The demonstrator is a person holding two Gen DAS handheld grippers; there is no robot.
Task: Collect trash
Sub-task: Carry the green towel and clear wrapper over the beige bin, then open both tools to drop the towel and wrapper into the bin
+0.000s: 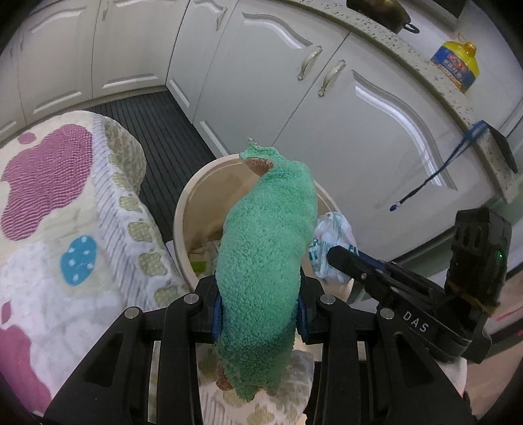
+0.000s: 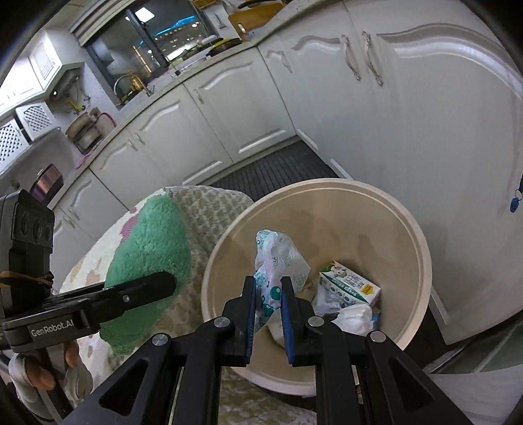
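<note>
A fuzzy green cloth [image 1: 266,248] stands up between the blue pads of my left gripper [image 1: 260,314], which is shut on it, just in front of the beige trash bin [image 1: 183,209]. In the right wrist view the same green cloth [image 2: 148,261] shows at the left with the left gripper's black finger across it. My right gripper [image 2: 267,300] is shut on a crumpled white plastic bag with teal print [image 2: 278,258], held over the open beige bin [image 2: 421,258]. Inside lie a small printed carton [image 2: 351,286] and white wrappers [image 2: 354,318].
A cushion with a patterned cream cover [image 1: 65,209] sits left of the bin. White cabinet doors [image 1: 369,108] curve behind it, over a dark slatted floor mat [image 1: 157,130]. A yellow oil bottle [image 1: 456,65] and a pan [image 1: 385,13] stand on the speckled counter.
</note>
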